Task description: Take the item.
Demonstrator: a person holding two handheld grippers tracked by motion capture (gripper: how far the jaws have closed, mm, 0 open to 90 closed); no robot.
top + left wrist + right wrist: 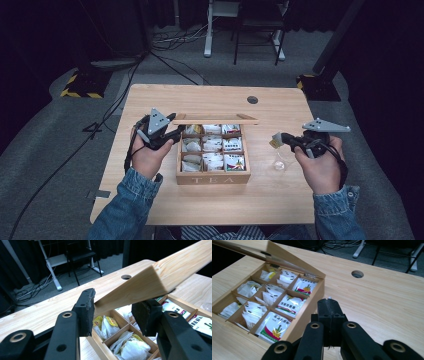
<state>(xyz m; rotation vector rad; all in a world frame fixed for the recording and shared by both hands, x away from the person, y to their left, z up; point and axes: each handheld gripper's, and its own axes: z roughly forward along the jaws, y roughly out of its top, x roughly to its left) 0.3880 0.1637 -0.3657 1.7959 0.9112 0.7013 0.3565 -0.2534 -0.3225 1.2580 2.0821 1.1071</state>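
A wooden tea box [213,178] marked TEA sits mid-table, its compartments full of white and coloured tea bags [212,145]. Its lid [215,119] is raised. My left gripper [180,131] is at the box's left rear corner, shut on the lid's end; in the left gripper view the lid [155,277] runs between the two pads of this gripper [113,307]. To the right of the box my right gripper [281,137] hovers over the table, shut on a small yellowish tea bag [275,141]. In the right gripper view its jaws [328,302] are pressed together beside the box wall [309,307].
A clear glass [279,164] stands on the table [200,100] just below the right gripper's tips. A cable hole [252,99] is at the table's far right. Beyond the table are a desk frame, cables and stands on grey carpet.
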